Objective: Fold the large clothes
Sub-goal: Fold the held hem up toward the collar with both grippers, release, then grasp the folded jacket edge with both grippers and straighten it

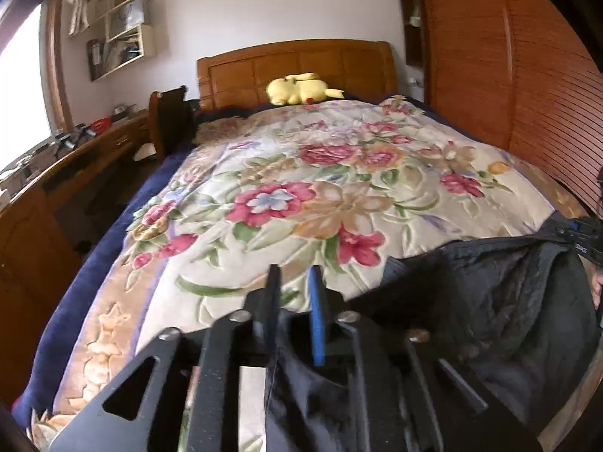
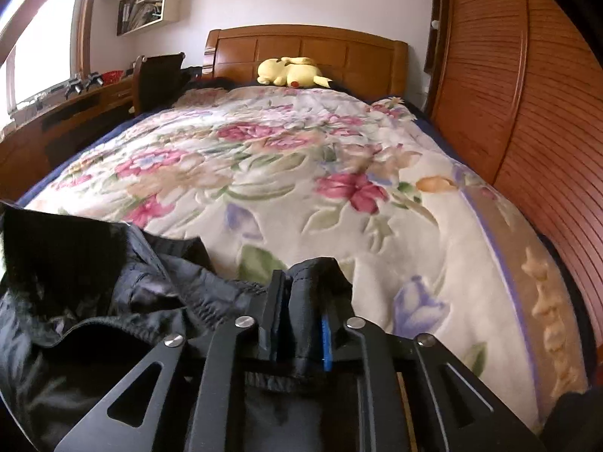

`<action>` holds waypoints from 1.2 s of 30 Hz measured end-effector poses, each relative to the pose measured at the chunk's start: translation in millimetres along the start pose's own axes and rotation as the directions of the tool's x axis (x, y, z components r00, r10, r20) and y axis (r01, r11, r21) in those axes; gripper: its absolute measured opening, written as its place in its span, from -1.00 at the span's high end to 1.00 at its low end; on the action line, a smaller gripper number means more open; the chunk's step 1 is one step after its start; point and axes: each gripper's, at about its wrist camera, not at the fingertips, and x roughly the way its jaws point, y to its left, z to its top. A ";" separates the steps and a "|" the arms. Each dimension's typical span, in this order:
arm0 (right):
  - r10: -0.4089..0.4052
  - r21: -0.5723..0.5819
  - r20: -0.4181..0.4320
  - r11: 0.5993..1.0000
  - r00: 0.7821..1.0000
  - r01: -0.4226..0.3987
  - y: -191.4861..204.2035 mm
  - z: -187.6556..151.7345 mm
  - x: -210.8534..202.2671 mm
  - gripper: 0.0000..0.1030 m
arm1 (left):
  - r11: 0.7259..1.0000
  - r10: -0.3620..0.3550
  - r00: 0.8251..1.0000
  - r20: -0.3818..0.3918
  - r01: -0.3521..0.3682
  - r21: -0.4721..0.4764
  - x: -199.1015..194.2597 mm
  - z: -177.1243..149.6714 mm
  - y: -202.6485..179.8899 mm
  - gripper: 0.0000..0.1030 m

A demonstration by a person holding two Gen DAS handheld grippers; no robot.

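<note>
You have the black jacket (image 2: pixel 94 301) at the bed's near edge, right gripper (image 2: pixel 297 301) grasping its hem, left gripper (image 1: pixel 294 301) seemingly loosened around fabric, likely to spread it flat.

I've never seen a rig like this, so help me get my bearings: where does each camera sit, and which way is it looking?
Left wrist: rides on the left gripper, looking along its fingers up the bed toward the headboard; the right gripper shows at the right edge.
Right wrist: rides on the right gripper, facing the same way; black jacket cloth lies between its fingers.
Shared: bed, headboard, yellow plush toy, jacket.
</note>
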 end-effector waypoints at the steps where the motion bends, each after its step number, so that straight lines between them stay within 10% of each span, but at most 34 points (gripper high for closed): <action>1: -0.006 -0.009 -0.005 1.000 1.000 0.006 3.6 -2.5 -0.8 0.52 | 1.000 -0.013 1.000 -0.007 0.013 0.001 0.1 -0.6 -1.4 0.42; 8: -0.061 -0.047 0.008 0.997 0.998 0.062 3.5 -13.7 -41.9 -0.23 | 0.995 -0.091 0.994 -0.069 0.092 0.022 -22.5 -32.7 -2.1 0.09; 12: -0.049 -0.035 -0.011 0.998 0.999 0.049 -4.4 -27.5 -69.4 -0.24 | 0.992 -0.128 0.988 -0.089 0.129 -0.002 -36.5 -56.6 -0.2 -0.34; 25: 0.084 -0.022 -0.105 0.996 0.991 -0.087 -12.3 -105.3 -142.2 -0.24 | 0.991 -0.128 0.972 -0.197 0.132 0.006 -64.6 -139.5 3.9 -0.35; 36: 0.067 0.015 -0.177 0.998 0.982 -0.066 -24.6 -126.6 -122.9 -0.33 | 0.995 -0.098 0.966 -0.241 0.096 -0.020 -57.4 -166.6 12.1 -0.35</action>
